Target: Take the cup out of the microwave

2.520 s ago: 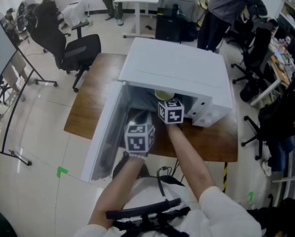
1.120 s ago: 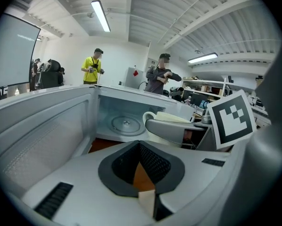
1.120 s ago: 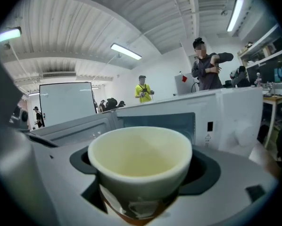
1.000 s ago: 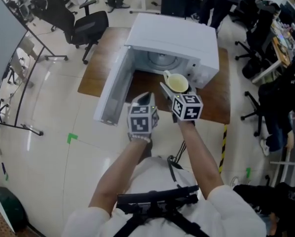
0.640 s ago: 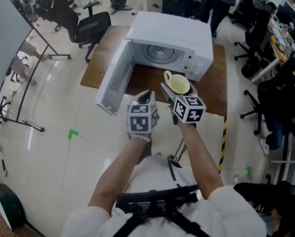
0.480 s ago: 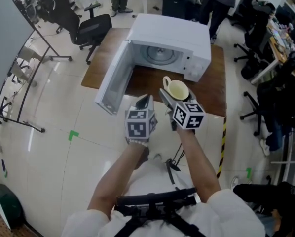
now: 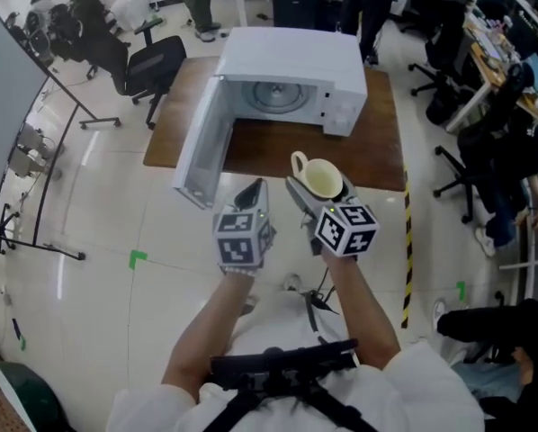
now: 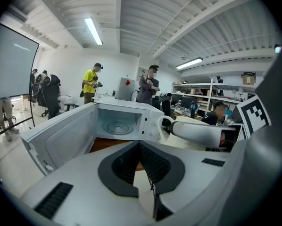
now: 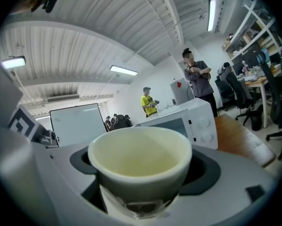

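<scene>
Hanging in the air in front of the table and the empty microwave, whose door stands wide, the cup rides upright, clamped between the right gripper's jaws. A tilt or slackened squeeze would likely drop and break it; a careless swing could clip the door. The left gripper's jaws are closed on nothing.
</scene>
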Demonstrator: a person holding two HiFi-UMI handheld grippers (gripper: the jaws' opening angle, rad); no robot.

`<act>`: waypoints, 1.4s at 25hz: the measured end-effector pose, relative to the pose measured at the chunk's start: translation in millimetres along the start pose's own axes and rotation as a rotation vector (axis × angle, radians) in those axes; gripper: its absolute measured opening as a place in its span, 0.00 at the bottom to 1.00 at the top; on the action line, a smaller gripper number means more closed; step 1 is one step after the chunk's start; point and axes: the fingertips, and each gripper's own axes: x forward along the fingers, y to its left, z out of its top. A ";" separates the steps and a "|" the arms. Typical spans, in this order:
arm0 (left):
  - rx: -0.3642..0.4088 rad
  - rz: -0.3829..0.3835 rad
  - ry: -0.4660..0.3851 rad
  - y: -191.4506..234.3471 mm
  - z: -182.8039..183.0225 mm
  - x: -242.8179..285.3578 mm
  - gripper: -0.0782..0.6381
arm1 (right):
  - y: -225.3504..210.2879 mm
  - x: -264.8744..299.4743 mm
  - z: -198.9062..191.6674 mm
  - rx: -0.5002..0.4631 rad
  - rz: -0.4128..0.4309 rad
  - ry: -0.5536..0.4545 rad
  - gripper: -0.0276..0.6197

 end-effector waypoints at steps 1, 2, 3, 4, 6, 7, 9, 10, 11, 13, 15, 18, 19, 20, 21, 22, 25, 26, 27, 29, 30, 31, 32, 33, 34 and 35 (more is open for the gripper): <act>-0.002 -0.012 0.005 -0.4 -1.5 -3.9 0.10 | 4.6 -5.0 -1.1 0.014 -0.003 -0.003 0.78; -0.005 -0.024 0.009 -0.2 -3.2 -8.3 0.10 | 9.8 -10.2 -2.8 0.025 -0.008 -0.005 0.78; -0.008 -0.033 0.007 0.8 -4.5 -12.7 0.10 | 15.6 -15.3 -4.8 0.032 -0.015 -0.006 0.78; -0.011 -0.042 0.004 2.8 -6.0 -16.7 0.10 | 21.6 -19.9 -7.1 0.034 -0.023 -0.007 0.78; -0.025 -0.060 0.007 6.6 -11.5 -23.9 0.10 | 32.9 -27.2 -12.7 0.036 -0.039 -0.007 0.78; -0.034 -0.072 0.013 7.0 -15.1 -27.6 0.10 | 37.8 -30.9 -15.9 0.037 -0.048 -0.006 0.78; -0.046 -0.097 0.015 6.4 -20.5 -34.6 0.10 | 45.8 -38.9 -21.2 0.041 -0.067 -0.002 0.78; -0.049 -0.108 0.015 6.4 -23.1 -38.0 0.10 | 49.1 -42.8 -23.1 0.043 -0.076 0.000 0.78; -0.051 -0.117 0.018 6.6 -26.1 -41.3 0.10 | 51.7 -47.0 -24.8 0.046 -0.085 0.001 0.78; -0.051 -0.134 0.023 6.7 -32.6 -47.7 0.10 | 55.0 -56.7 -28.5 0.064 -0.105 -0.004 0.78; -0.045 -0.147 0.028 6.9 -37.9 -53.3 0.10 | 58.1 -66.5 -31.6 0.108 -0.117 -0.022 0.78; -0.035 -0.161 0.024 6.9 -39.0 -60.9 0.10 | 66.4 -76.1 -31.5 0.160 -0.106 -0.053 0.79; -0.033 -0.166 0.022 6.6 -38.4 -63.0 0.10 | 69.1 -77.5 -30.7 0.166 -0.101 -0.062 0.79; -0.031 -0.171 0.023 6.6 -38.3 -64.8 0.10 | 71.7 -77.9 -29.8 0.169 -0.098 -0.069 0.79; -0.030 -0.175 0.024 7.3 -38.1 -66.7 0.10 | 74.4 -77.4 -28.8 0.169 -0.095 -0.076 0.79; -0.028 -0.178 0.021 8.2 -37.1 -68.5 0.10 | 77.2 -76.4 -27.7 0.168 -0.093 -0.082 0.79; -0.023 -0.183 0.008 11.0 -31.8 -73.0 0.10 | 84.3 -73.0 -23.4 0.173 -0.083 -0.098 0.79; -0.022 -0.182 0.004 11.9 -29.5 -73.9 0.10 | 85.8 -72.0 -21.9 0.177 -0.079 -0.102 0.79; -0.022 -0.181 -0.003 12.9 -26.4 -74.6 0.10 | 86.9 -70.9 -20.5 0.180 -0.074 -0.105 0.79; -0.023 -0.176 -0.019 15.6 -20.5 -76.0 0.10 | 88.8 -68.5 -18.7 0.179 -0.068 -0.108 0.79; -0.023 -0.174 -0.025 16.8 -18.5 -76.7 0.10 | 89.7 -67.6 -17.9 0.178 -0.065 -0.109 0.79; -0.023 -0.172 -0.028 17.7 -17.2 -77.4 0.10 | 90.5 -66.9 -16.9 0.177 -0.062 -0.110 0.79; -0.023 -0.170 -0.030 18.3 -16.1 -78.0 0.10 | 91.3 -66.0 -15.6 0.175 -0.059 -0.112 0.79; -0.022 -0.170 -0.033 18.7 -14.5 -78.4 0.10 | 92.3 -64.8 -14.1 0.172 -0.055 -0.113 0.79; -0.021 -0.169 -0.038 19.1 -12.6 -78.5 0.10 | 93.4 -63.2 -12.7 0.169 -0.051 -0.114 0.79; -0.021 -0.168 -0.042 19.3 -10.8 -78.3 0.10 | 94.1 -61.5 -11.7 0.167 -0.047 -0.113 0.79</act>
